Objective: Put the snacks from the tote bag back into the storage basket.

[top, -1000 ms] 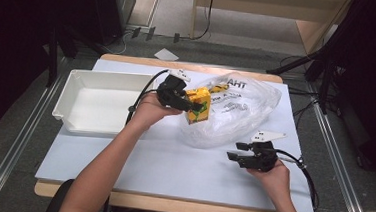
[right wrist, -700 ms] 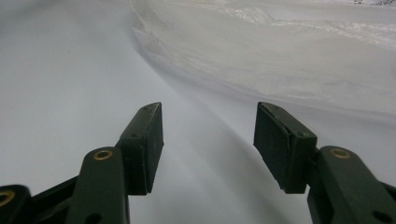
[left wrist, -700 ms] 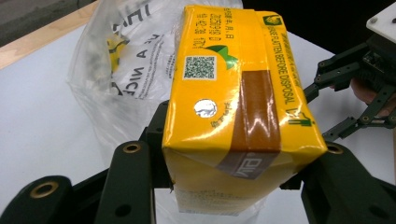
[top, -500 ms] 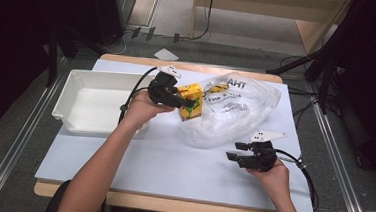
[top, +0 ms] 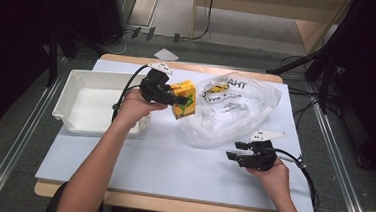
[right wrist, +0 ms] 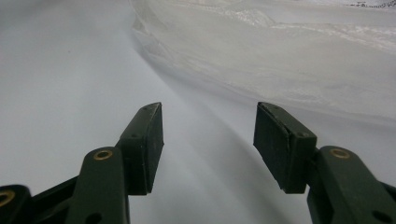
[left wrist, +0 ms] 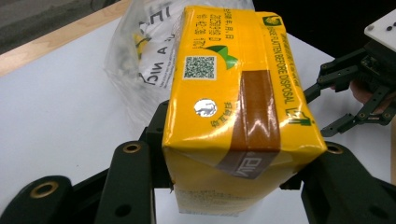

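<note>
My left gripper (top: 179, 100) is shut on a yellow drink carton (top: 183, 99) and holds it above the table, between the white tray (top: 69, 97) and the clear plastic bag (top: 236, 109). In the left gripper view the carton (left wrist: 238, 107) sits clamped between the two black jaws, its QR code and brown strip facing the camera. My right gripper (top: 235, 151) rests low near the table's front right, open, with nothing between its fingers (right wrist: 147, 144). The bag's edge (right wrist: 280, 56) lies just beyond them. The right gripper (left wrist: 336, 100) also appears far off in the left gripper view.
The white tray sits at the table's left. The crumpled bag with printed lettering covers the back right of the light blue table (top: 172, 160). Metal rails run along both sides of the table.
My left gripper has carried the carton leftward, out of the bag and toward the tray. The right gripper has stayed put.
</note>
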`<move>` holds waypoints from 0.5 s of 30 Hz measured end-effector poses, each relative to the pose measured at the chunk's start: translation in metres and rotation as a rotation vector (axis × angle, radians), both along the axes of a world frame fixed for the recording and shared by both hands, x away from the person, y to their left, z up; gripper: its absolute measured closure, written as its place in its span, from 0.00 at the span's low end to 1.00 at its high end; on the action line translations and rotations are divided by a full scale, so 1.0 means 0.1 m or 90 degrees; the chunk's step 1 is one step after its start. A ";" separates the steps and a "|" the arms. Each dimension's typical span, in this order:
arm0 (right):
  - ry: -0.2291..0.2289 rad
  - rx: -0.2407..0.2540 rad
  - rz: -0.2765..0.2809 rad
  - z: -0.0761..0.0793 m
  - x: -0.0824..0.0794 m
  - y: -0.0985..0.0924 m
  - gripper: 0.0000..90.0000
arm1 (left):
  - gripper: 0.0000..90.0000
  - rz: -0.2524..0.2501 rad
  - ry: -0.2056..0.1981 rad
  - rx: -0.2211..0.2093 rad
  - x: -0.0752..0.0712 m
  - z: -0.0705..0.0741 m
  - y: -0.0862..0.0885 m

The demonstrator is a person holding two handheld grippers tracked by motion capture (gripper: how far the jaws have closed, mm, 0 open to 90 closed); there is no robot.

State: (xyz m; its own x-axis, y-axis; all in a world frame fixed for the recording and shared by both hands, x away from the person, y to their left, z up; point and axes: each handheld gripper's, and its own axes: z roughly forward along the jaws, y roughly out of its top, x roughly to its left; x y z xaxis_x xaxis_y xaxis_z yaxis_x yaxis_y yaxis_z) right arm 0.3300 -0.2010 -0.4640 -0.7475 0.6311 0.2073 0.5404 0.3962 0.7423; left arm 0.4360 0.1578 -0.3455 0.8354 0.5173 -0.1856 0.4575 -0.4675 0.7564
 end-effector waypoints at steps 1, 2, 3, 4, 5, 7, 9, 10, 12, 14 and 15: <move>0.002 0.000 -0.001 0.00 0.00 0.00 0.49 | 0.59 0.002 -0.002 0.002 0.00 0.00 0.01; 0.000 -0.001 -0.001 0.00 0.00 0.00 0.49 | 0.59 0.006 -0.002 0.002 0.00 0.01 0.03; 0.000 0.000 -0.001 0.01 0.00 0.00 0.49 | 0.59 0.008 -0.003 0.002 0.00 0.01 0.04; 0.000 0.001 -0.001 0.01 0.00 -0.01 0.49 | 0.59 0.009 -0.004 0.002 0.00 0.02 0.06; 0.000 0.000 0.000 0.01 0.00 -0.01 0.49 | 0.59 0.012 -0.006 0.001 -0.01 0.02 0.07; 0.001 0.001 0.000 0.01 0.00 0.00 0.49 | 0.59 0.017 -0.010 0.005 -0.01 0.04 0.11; -0.003 0.003 0.002 0.00 0.01 0.00 0.49 | 0.59 0.023 -0.013 0.011 -0.01 0.06 0.15; -0.003 0.003 0.002 0.00 0.01 0.00 0.49 | 0.59 0.025 -0.013 0.009 -0.02 0.07 0.17; -0.002 0.004 0.004 0.00 0.00 0.00 0.49 | 0.59 0.032 -0.013 0.004 -0.01 0.09 0.22; 0.000 0.003 0.003 0.00 0.00 0.01 0.49 | 0.59 0.036 -0.012 0.004 -0.01 0.10 0.27; -0.001 0.004 0.004 0.00 0.01 0.01 0.49 | 0.59 0.038 -0.011 0.004 -0.02 0.11 0.29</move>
State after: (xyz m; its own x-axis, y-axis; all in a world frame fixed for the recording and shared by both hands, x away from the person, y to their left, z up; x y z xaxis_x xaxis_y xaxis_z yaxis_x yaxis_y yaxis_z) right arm 0.3306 -0.2000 -0.4642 -0.7520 0.6248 0.2098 0.5367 0.3957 0.7453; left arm 0.4344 0.1867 -0.3344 0.8059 0.5679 -0.1676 0.4713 -0.4440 0.7620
